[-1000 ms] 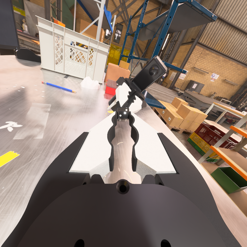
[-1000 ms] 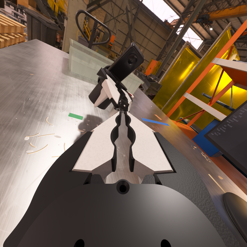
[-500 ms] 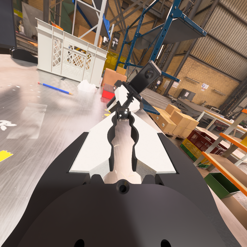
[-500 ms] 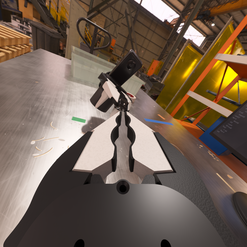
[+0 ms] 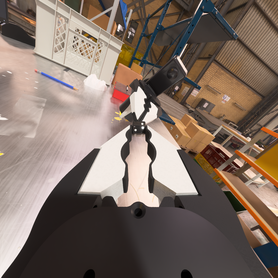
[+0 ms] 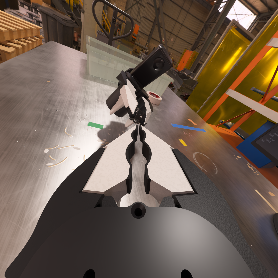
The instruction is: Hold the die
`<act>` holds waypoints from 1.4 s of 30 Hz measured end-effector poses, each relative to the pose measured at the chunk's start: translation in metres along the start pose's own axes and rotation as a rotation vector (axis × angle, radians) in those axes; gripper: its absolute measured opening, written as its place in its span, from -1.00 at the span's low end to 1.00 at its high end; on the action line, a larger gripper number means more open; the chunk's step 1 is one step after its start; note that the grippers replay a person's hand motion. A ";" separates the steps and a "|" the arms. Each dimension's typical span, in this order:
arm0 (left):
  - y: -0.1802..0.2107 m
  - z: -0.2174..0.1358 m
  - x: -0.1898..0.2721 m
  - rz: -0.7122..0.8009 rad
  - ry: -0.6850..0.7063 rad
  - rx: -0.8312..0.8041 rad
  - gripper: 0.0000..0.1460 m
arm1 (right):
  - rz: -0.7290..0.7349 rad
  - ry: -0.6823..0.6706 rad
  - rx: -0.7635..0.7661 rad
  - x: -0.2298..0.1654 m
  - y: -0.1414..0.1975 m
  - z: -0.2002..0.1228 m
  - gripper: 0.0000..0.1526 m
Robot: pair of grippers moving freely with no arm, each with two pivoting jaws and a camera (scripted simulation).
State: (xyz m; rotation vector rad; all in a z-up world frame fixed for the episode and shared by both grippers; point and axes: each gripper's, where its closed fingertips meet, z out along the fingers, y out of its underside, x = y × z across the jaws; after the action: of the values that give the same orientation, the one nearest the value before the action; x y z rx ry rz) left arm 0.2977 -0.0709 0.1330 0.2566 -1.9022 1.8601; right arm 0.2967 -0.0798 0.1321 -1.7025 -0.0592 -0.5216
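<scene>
1. The left gripper [image 5: 138,129] has its two fingers squeezed on a little black die [image 5: 138,129] with white dots.
2. The die sits right at the tips of the fingers, up in the air above the shiny metal table [image 5: 45,135].
3. The right gripper [image 6: 138,127] has its fingers almost together, with just a thin gap between the tips.
4. The tips of the right gripper are just beside the die [image 6: 139,118]. I cannot tell if they touch it.
5. In the left wrist view, the right gripper [image 5: 140,118] comes at the die from the far side, and it looks like it touches the top of the die.
6. In the right wrist view, the left gripper [image 6: 136,118] holds the die from the far side.
7. On the table there is a blue pencil [image 5: 56,79] with a red end.
8. A white crate [image 5: 75,43] with holes in its sides stands behind the pencil.
9. A white crumpled lump [image 5: 95,82] lies by the crate's corner, and a red box [image 5: 121,94] is near it.
10. On the other side, a roll of tape [image 6: 154,96] lies by a clear bin [image 6: 108,63].
11. A green strip [image 6: 95,125] and a blue strip [image 6: 188,127] are stuck flat on the table.
</scene>
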 end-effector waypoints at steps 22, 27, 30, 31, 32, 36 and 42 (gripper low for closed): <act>0.003 0.006 -0.002 0.102 -0.026 -0.070 -0.77 | 0.040 -0.040 0.014 0.000 0.002 0.000 -0.98; 0.000 0.007 -0.001 0.121 -0.032 -0.061 -0.77 | 0.074 -0.044 0.025 0.001 0.000 -0.002 -0.98; -0.001 0.007 0.000 0.143 -0.040 -0.063 -0.77 | 0.087 -0.050 0.031 0.001 -0.001 -0.003 -0.98; -0.001 0.007 0.000 0.143 -0.040 -0.062 -0.77 | 0.094 -0.054 0.031 0.001 -0.001 -0.003 -0.98; -0.001 0.007 0.000 0.140 -0.037 -0.061 -0.77 | 0.100 -0.059 0.031 0.001 -0.001 -0.003 -0.98; 0.000 0.007 0.000 0.144 -0.042 -0.060 -0.77 | 0.122 -0.070 0.032 0.001 -0.001 -0.004 -0.98; -0.036 -0.030 -0.010 0.098 -0.082 0.146 -0.77 | 0.165 -0.042 0.030 0.015 0.008 -0.017 -1.00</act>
State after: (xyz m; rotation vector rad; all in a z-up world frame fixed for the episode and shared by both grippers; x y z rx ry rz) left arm 0.3282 -0.0456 0.1601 0.2962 -1.8653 2.0869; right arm 0.3078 -0.1009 0.1326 -1.6725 0.0432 -0.3603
